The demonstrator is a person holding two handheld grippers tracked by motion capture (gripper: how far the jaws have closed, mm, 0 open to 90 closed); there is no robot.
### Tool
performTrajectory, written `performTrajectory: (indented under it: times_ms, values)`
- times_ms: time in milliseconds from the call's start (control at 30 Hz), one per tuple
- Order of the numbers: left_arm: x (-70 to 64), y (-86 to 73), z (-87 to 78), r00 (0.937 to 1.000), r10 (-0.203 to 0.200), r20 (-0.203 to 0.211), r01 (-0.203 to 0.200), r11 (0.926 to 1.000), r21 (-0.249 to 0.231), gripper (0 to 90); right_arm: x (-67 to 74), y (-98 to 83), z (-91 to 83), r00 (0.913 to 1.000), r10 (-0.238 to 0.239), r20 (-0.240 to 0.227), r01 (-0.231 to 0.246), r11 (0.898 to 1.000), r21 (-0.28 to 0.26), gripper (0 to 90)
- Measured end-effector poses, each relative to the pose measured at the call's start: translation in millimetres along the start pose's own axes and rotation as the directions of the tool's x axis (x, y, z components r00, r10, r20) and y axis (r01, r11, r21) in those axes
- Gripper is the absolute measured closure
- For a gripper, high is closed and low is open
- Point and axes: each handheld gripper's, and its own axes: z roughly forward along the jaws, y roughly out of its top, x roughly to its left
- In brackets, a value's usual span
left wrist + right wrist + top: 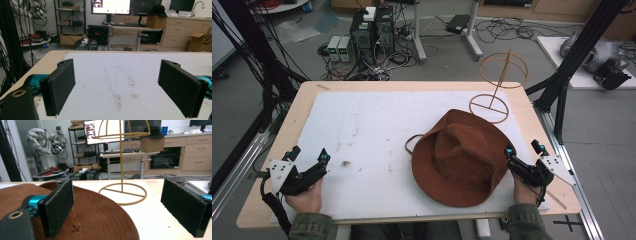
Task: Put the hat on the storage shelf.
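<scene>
high: overhead, facing forward-down | gripper views: low, near table [362, 125] — all share it

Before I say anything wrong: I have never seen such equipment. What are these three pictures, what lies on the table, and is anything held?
A person sits at a table covered by a white sheet, holding a two-jaw tool in each hand. The high view looks down from above: left gripper, right gripper. The other two views come from cameras riding on those grippers, looking between their black jaws. On the sheet lie a brown hat and, behind it, a wire hat stand. Both grippers are open; nothing is held.
</scene>
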Motion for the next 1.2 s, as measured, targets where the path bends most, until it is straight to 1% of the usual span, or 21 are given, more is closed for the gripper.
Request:
performTrajectory:
  times_ms: [67,100,167,267,333,400,433,567,633,700,733,833,867,900,933,967,1033,1067,1133,1167,1200]
  values:
    - [0.2,0.1,0.0,1.0000,0.001,0.000,-0.001,1.0000,0.001,14.5,-0.5,1.6,0.2,0.9998,0.007,-0.019,-0.007,1.000,-0.007,10.6]
    - [0.3,0.1,0.3,1.0000,0.002,0.000,-0.002,1.0000,-0.001,14.5,-0.5,1.6,0.2,0.9998,0.007,-0.019,-0.007,1.000,-0.007,10.6]
    - [0.7,0.4,1.3,1.0000,0.008,0.003,-0.008,1.0000,0.002,14.5,1.1,5.2,0.0,0.9989,0.017,-0.042,-0.018,1.000,-0.009,10.6]
    - [2.3,1.0,1.5,0.9999,0.012,0.004,-0.012,0.9999,0.001,14.5,2.6,8.0,0.2,0.9977,0.006,-0.067,-0.006,1.000,-0.006,10.6]
    - [2.9,1.2,1.5,0.9999,0.014,0.003,-0.014,0.9999,0.001,14.5,3.2,8.7,0.3,0.9974,-0.001,-0.073,0.000,1.000,-0.004,10.6]
    - [4.1,1.4,1.4,0.9999,0.012,0.001,-0.012,0.9999,-0.001,14.5,4.4,10.8,1.5,0.9947,-0.004,-0.103,0.004,1.000,0.001,10.6]
    - [4.1,1.4,1.4,0.9999,0.012,0.001,-0.012,0.9999,-0.001,14.5,5.5,11.5,1.8,0.9933,0.004,-0.115,-0.003,1.000,0.008,10.6]
    - [4.5,1.4,1.4,0.9999,0.011,0.000,-0.011,0.9999,-0.001,14.5,9.8,14.6,3.3,0.9869,-0.024,-0.160,0.027,0.999,0.019,10.7]
    - [4.3,1.4,1.6,0.9999,0.013,0.002,-0.013,0.9999,0.000,14.5,12.7,15.6,3.3,0.9825,-0.031,-0.184,0.035,0.999,0.019,10.7]
    - [4.0,1.5,1.5,0.9999,0.014,0.001,-0.014,0.9999,-0.002,14.5,14.1,16.5,4.2,0.9763,-0.053,-0.210,0.058,0.998,0.021,10.7]
    - [4.1,1.6,1.3,0.9999,0.015,0.000,-0.015,0.9999,-0.003,14.5,14.7,16.7,4.1,0.9746,-0.052,-0.218,0.060,0.998,0.029,10.7]
    - [4.8,1.6,1.1,0.9999,0.011,-0.003,-0.011,0.9999,-0.006,14.5,15.9,18.0,5.1,0.9663,-0.072,-0.247,0.087,0.995,0.050,10.6]
    - [4.8,1.6,1.1,0.9999,0.011,-0.003,-0.011,0.9999,-0.006,14.5,15.9,18.0,5.1,0.9663,-0.072,-0.247,0.087,0.995,0.050,10.6]
    - [5.0,1.5,1.1,0.9999,0.011,-0.002,-0.011,0.9999,-0.004,14.5,16.9,18.4,5.1,0.9636,-0.068,-0.259,0.086,0.994,0.061,10.6]
    - [5.2,1.3,1.3,1.0000,0.008,-0.001,-0.008,1.0000,-0.001,14.5,18.1,18.9,5.7,0.9591,-0.068,-0.275,0.091,0.993,0.069,10.6]
    - [5.2,1.3,1.3,1.0000,0.008,-0.001,-0.008,1.0000,-0.001,14.5,18.4,19.0,6.2,0.9569,-0.071,-0.282,0.094,0.993,0.070,10.6]
    - [5.2,1.4,1.4,1.0000,0.010,0.000,-0.010,0.9999,-0.003,14.5,19.8,18.8,7.8,0.9492,-0.058,-0.309,0.089,0.992,0.088,10.6]
    - [4.9,1.5,1.5,1.0000,0.010,-0.001,-0.010,0.9999,-0.004,14.5,20.7,18.4,8.9,0.9439,-0.054,-0.326,0.090,0.991,0.097,10.6]
    - [5.2,1.4,1.6,1.0000,0.009,0.001,-0.009,0.9999,-0.004,14.5,22.5,17.5,11.2,0.9384,-0.065,-0.339,0.111,0.987,0.117,10.6]
    - [5.2,1.4,1.6,1.0000,0.009,0.001,-0.009,0.9999,-0.004,14.5,22.5,17.5,11.2,0.9384,-0.065,-0.339,0.111,0.987,0.117,10.6]
    - [5.6,1.5,1.5,1.0000,0.009,0.001,-0.009,1.0000,-0.002,14.5,24.8,16.6,12.7,0.9334,-0.071,-0.352,0.125,0.983,0.133,10.6]
